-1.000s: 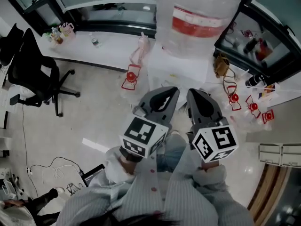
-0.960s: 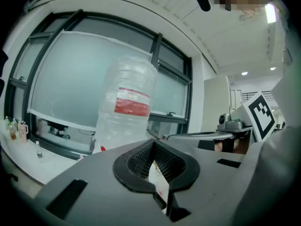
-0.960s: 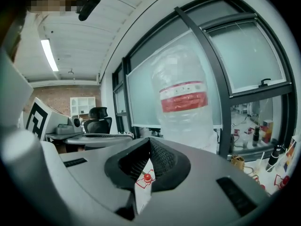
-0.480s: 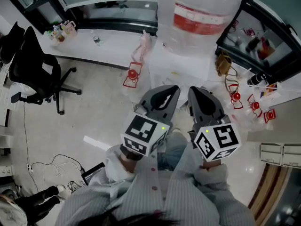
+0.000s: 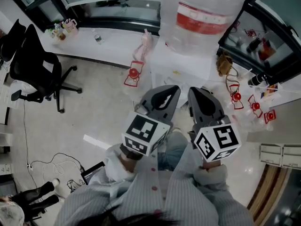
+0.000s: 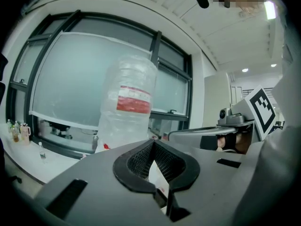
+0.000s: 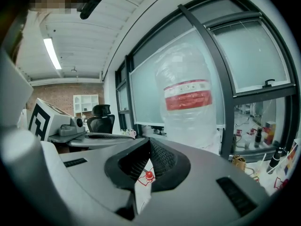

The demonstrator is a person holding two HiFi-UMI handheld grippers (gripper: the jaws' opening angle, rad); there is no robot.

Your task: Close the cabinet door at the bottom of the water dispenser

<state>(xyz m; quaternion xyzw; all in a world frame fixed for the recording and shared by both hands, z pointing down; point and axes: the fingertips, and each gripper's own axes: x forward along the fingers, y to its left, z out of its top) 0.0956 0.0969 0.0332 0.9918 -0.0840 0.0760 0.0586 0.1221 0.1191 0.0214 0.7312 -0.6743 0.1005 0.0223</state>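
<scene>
Your left hand-held gripper and right hand-held gripper sit side by side, both pinched closed, empty, facing the water dispenser just ahead (its cabinet door is out of sight), bottle on top.

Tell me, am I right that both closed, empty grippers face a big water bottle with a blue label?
Not quite: the label is red, not blue, as the right gripper view shows. The left gripper and right gripper are indeed closed, empty and facing the big water bottle.
</scene>
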